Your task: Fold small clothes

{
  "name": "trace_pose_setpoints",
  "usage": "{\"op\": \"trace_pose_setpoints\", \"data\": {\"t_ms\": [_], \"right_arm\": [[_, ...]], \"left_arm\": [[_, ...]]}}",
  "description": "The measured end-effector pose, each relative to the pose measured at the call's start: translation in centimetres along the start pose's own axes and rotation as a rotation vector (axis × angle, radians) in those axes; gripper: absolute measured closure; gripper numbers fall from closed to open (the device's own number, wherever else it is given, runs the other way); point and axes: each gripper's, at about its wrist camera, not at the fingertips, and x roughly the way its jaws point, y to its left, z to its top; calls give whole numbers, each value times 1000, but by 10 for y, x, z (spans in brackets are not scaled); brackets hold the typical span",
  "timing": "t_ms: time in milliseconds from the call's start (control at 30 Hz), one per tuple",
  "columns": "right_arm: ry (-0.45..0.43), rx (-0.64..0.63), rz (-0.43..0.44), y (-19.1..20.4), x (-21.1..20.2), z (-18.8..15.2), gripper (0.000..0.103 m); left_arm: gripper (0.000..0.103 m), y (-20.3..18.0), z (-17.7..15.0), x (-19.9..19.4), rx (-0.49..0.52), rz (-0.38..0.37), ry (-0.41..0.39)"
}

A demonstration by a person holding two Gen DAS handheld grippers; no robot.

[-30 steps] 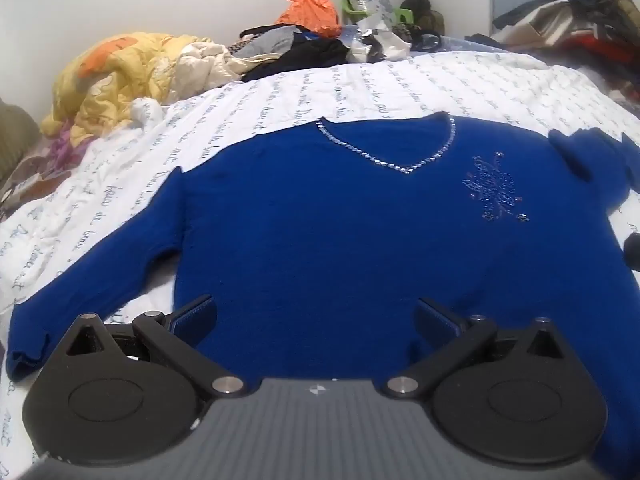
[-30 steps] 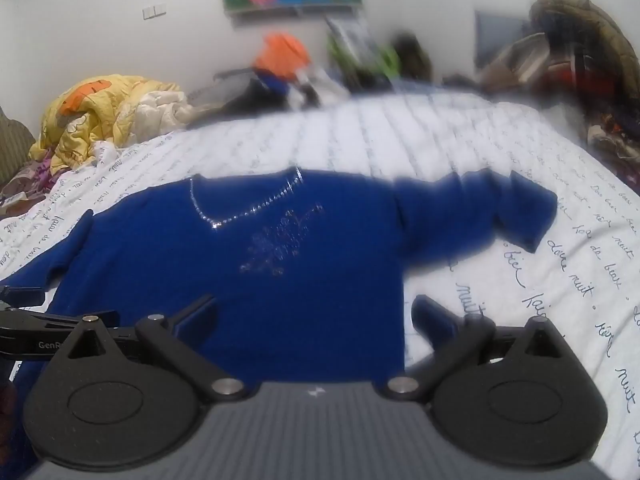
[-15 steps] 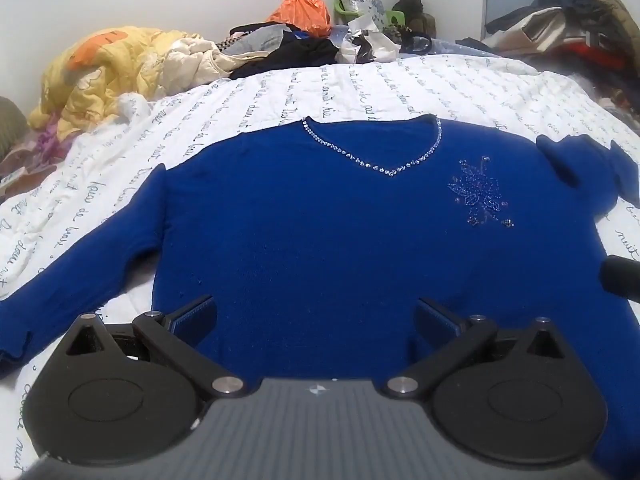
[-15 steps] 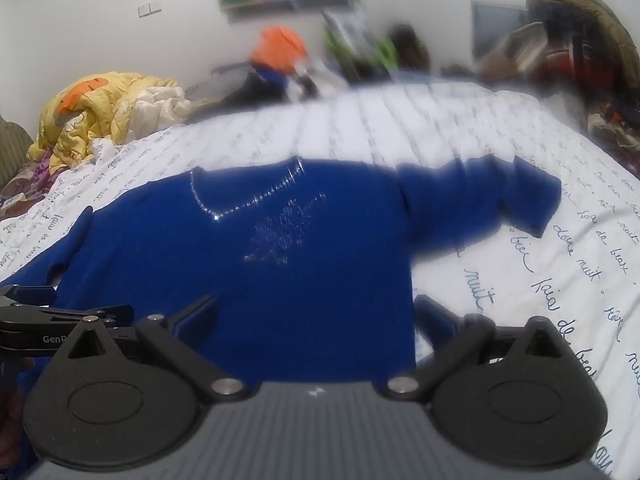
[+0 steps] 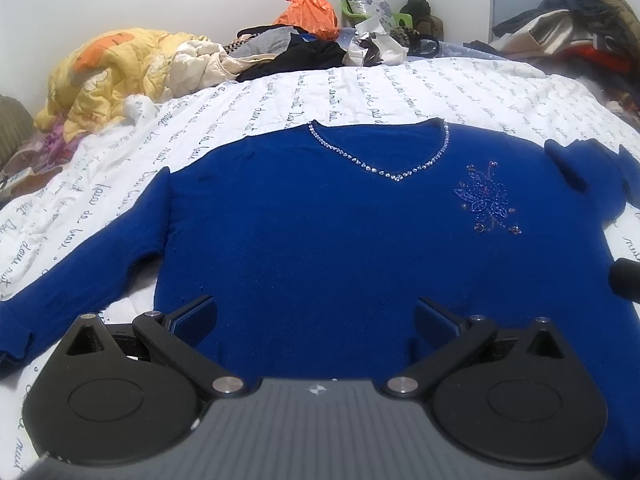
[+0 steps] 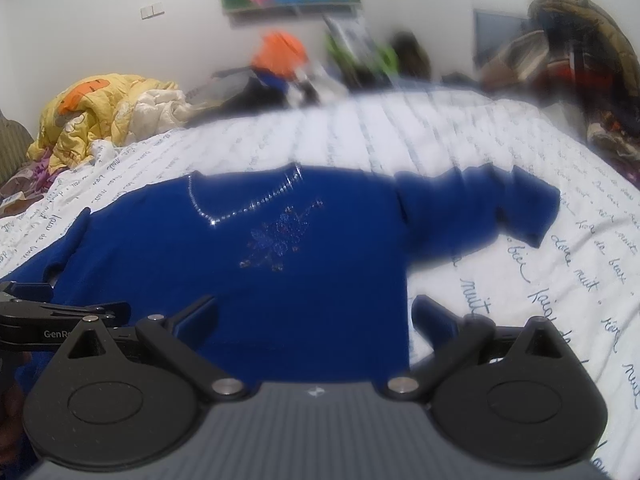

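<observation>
A blue sweater [image 5: 320,232] with a beaded V-neck and a beaded flower lies flat, front up, on the white printed bedsheet [image 5: 360,92]. Its left sleeve [image 5: 80,276] stretches out to the left; its right sleeve [image 6: 480,208] lies bunched to the right. My left gripper [image 5: 316,316] is open and empty over the sweater's lower hem. My right gripper [image 6: 316,316] is open and empty over the hem's right corner; the sweater [image 6: 240,264] fills its view. The left gripper's body [image 6: 48,320] shows at the right wrist view's left edge.
A yellow quilt [image 5: 112,68] is heaped at the far left. A pile of clothes and an orange bag [image 5: 308,8] sit at the bed's far end. More clothes [image 5: 580,28] are stacked at the far right. Bare sheet [image 6: 560,280] lies right of the sweater.
The left gripper has shifted left along the hem, bringing more of the left sleeve into view. The right gripper has moved slightly closer and lower. Both stay open.
</observation>
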Motion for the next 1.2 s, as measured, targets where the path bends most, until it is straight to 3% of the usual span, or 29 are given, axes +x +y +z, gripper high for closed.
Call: {"op": "trace_pose_setpoints", "data": {"t_ms": [300, 767, 900, 1200], "right_arm": [[13, 16, 15, -3, 5, 1, 0], [-16, 45, 26, -15, 10, 4, 0], [-5, 48, 78, -19, 12, 6, 0], [18, 27, 57, -20, 24, 3, 0]], "left_arm": [[0, 2, 2, 5, -32, -38, 24], [0, -4, 6, 14, -3, -4, 32], [0, -6, 8, 18, -2, -6, 42], [0, -13, 10, 26, 7, -9, 59]]}}
